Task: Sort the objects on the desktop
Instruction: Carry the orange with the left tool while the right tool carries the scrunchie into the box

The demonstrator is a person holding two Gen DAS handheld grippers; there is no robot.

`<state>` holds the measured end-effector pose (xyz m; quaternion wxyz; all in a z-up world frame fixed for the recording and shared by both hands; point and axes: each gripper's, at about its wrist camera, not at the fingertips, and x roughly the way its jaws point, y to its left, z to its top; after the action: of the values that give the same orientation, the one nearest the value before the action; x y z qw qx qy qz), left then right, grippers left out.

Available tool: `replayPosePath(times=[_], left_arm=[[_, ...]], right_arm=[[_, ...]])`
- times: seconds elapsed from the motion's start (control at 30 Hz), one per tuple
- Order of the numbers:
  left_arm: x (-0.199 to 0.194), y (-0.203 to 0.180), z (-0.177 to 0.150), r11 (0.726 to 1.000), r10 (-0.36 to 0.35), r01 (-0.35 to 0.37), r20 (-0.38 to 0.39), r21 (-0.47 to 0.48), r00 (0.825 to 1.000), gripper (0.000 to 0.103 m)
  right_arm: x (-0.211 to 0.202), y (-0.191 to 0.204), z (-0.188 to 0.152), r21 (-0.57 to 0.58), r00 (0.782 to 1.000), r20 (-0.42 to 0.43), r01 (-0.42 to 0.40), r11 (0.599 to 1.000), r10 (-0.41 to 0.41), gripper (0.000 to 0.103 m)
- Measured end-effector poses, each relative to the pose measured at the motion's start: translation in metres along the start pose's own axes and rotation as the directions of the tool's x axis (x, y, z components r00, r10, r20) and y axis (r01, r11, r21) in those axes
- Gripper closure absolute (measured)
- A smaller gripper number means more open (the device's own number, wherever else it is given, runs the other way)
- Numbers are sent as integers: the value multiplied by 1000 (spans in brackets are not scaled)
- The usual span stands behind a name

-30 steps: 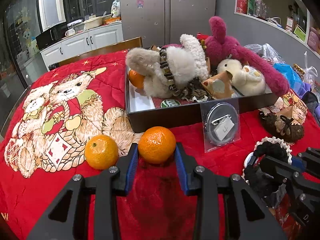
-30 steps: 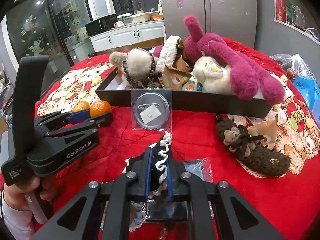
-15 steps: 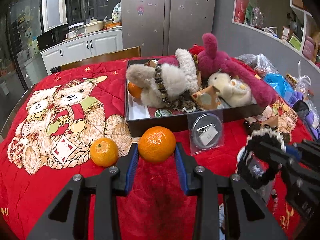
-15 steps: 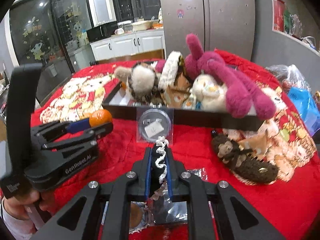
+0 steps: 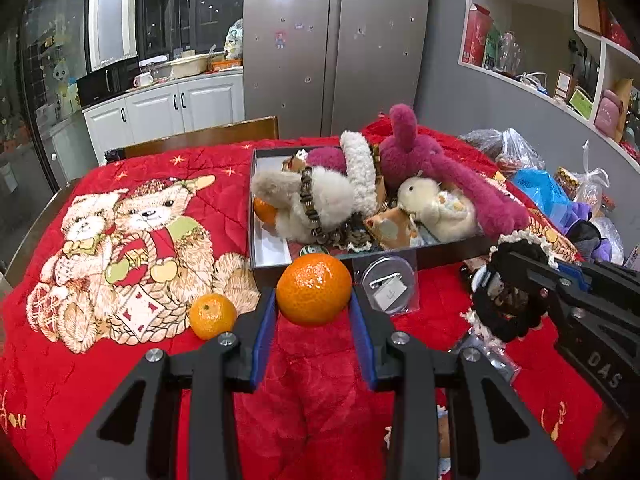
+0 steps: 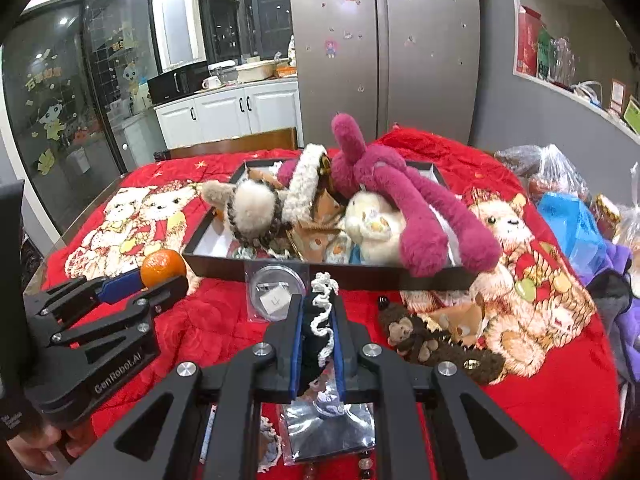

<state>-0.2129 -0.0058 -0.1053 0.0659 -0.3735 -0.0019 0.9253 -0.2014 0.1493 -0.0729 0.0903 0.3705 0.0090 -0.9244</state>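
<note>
My left gripper (image 5: pixel 314 312) is shut on an orange (image 5: pixel 314 289) and holds it above the red cloth, in front of the black tray (image 5: pixel 251 216). The orange also shows in the right wrist view (image 6: pixel 163 267). My right gripper (image 6: pixel 318 328) is shut on a black scrunchie with white lace trim (image 6: pixel 320 320), lifted off the table. The scrunchie shows in the left wrist view (image 5: pixel 510 300) at the right. A second orange (image 5: pixel 212 316) lies on the cloth left of my left gripper. The tray holds plush toys (image 5: pixel 432 160) and another orange (image 5: pixel 264 210).
A round badge in a clear bag (image 5: pixel 386 284) leans on the tray's front wall. A brown bear hair clip (image 6: pixel 436 344) lies right of my right gripper. Clear packets (image 6: pixel 328 428) lie under it. Plastic bags (image 5: pixel 540 188) crowd the table's right side.
Both grippers have risen and pulled back from the table, the left lifting the orange, the right lifting the scrunchie. The tray and second orange look farther below.
</note>
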Motion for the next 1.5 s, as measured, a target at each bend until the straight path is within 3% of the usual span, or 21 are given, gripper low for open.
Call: replayPosePath(times=[0.1, 0.43, 0.97, 1.23, 1.5], left_arm=[[-9, -2, 6, 1000, 6, -6, 18, -1, 1000, 67], [-32, 4, 27, 1000, 16, -15, 63, -16, 998, 67], [-37, 6, 42, 1000, 25, -24, 84, -11, 996, 67], [-20, 6, 58, 1000, 8, -6, 72, -23, 997, 66], [25, 1, 86, 1000, 20, -20, 58, -2, 998, 67]], right_arm=[[-5, 8, 7, -36, 999, 19, 52, 998, -51, 90], [-20, 33, 29, -94, 997, 63, 46, 995, -40, 90], [-33, 45, 47, -120, 994, 105, 49, 992, -36, 90], [-25, 42, 64, -120, 995, 97, 44, 992, -32, 90], [8, 32, 91, -114, 998, 69, 19, 993, -11, 90]])
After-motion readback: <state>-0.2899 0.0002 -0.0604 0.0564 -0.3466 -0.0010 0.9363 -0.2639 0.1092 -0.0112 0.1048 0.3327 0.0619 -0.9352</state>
